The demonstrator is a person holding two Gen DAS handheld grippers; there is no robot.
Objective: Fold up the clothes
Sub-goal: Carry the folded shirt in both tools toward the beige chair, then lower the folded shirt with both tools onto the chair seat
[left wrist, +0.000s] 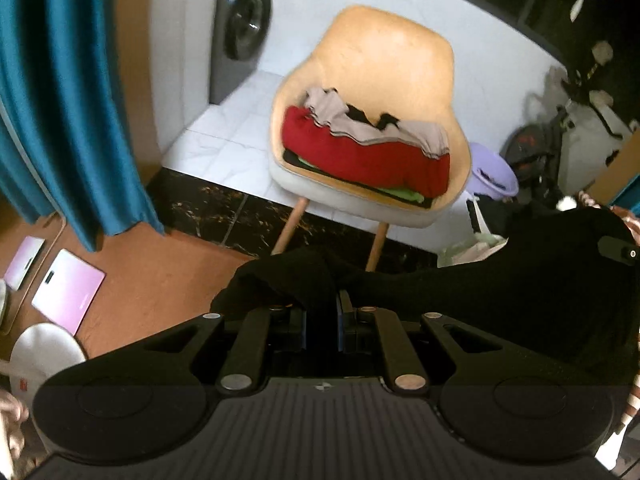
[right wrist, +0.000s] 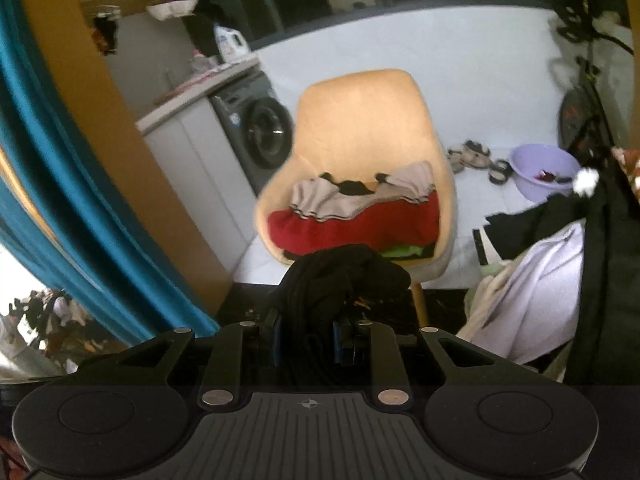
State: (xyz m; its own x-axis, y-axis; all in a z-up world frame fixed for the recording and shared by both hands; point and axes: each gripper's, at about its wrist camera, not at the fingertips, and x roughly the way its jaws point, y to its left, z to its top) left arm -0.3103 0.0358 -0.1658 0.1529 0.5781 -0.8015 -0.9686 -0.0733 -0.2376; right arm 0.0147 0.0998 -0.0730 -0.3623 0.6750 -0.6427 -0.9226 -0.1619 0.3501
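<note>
A black knit garment (left wrist: 460,296) hangs in the air, stretched between both grippers. My left gripper (left wrist: 322,312) is shut on a bunched edge of it, the cloth draping off to the right. My right gripper (right wrist: 306,328) is shut on another bunched part of the black garment (right wrist: 340,276), which piles over the fingertips. Ahead stands a tan shell chair (left wrist: 384,60) holding a stack of folded clothes: a beige top (left wrist: 360,124) on a red one (left wrist: 372,160), with green and black layers beneath. In the right wrist view the chair (right wrist: 360,120) and the red garment (right wrist: 352,228) show too.
A teal curtain (left wrist: 60,92) hangs left, beside a washing machine (left wrist: 240,32). Pink scales (left wrist: 68,290) lie on the brown floor. A purple basin (right wrist: 540,170), sandals (right wrist: 472,156) and a heap of unfolded clothes (right wrist: 532,288) lie right of the chair on white tiles.
</note>
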